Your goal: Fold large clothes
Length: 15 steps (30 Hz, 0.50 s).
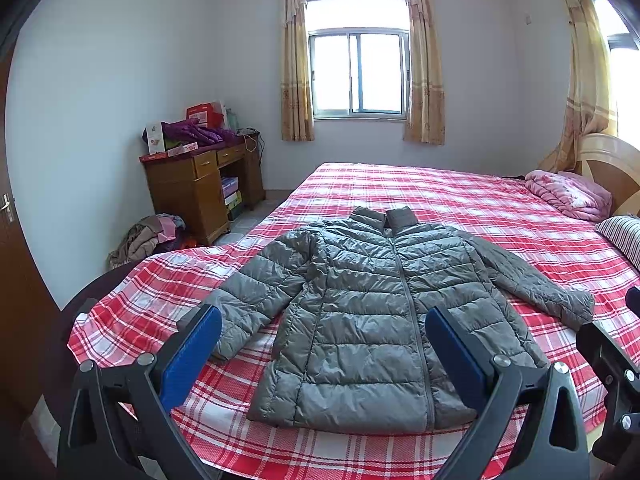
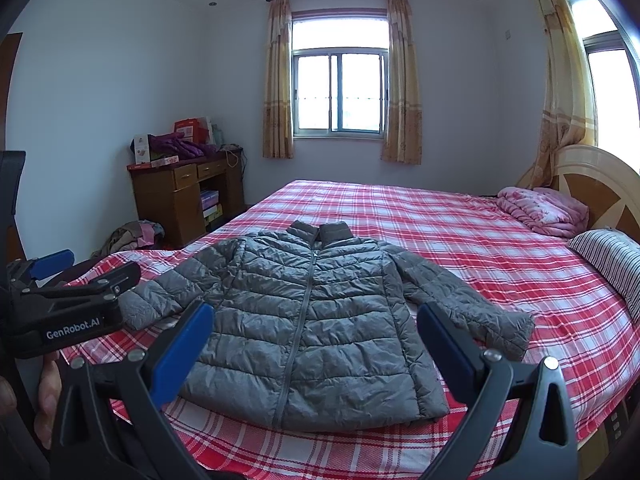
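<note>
Grippers: left gripper [image 1: 323, 334] and right gripper [image 2: 315, 330] both wide open, holding nothing.
Jacket [image 1: 360, 312]: flat, zipped.
Tip: grab a sleeve [image 2: 460, 300], fold it in.

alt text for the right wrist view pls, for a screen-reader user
A grey puffer jacket lies flat, zipped and face up with sleeves spread on a bed with a red plaid sheet, seen between the open blue-padded fingers of the right gripper. The left gripper, held in a hand, shows at the left edge. Behind are a wooden desk and a curtained window.
</note>
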Available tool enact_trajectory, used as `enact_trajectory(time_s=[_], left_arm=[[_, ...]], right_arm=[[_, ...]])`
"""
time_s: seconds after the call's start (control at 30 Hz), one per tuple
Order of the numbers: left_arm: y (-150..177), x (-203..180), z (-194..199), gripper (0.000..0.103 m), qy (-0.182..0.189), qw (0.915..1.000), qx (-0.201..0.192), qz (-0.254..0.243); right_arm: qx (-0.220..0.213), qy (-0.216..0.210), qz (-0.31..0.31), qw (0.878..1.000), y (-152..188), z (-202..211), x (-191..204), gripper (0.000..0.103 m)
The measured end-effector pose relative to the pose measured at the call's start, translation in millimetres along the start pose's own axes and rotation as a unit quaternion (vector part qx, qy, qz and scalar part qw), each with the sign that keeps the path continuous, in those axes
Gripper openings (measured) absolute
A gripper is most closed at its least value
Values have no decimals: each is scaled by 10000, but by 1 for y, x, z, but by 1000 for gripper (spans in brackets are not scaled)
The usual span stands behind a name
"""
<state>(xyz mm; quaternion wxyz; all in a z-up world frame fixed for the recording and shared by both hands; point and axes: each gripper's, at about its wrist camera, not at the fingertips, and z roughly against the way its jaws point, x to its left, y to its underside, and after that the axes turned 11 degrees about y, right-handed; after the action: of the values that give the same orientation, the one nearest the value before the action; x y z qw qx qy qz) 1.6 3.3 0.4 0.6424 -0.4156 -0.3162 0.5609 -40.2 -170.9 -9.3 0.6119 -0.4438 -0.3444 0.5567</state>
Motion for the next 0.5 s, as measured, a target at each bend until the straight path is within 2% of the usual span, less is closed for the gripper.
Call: enact_trajectory(time_s=[0.5], left_arm=[[-2,1,0,102,-15,10000,-9,10]], right_arm=[[4,-10,19,10000,2,0,1,103]])
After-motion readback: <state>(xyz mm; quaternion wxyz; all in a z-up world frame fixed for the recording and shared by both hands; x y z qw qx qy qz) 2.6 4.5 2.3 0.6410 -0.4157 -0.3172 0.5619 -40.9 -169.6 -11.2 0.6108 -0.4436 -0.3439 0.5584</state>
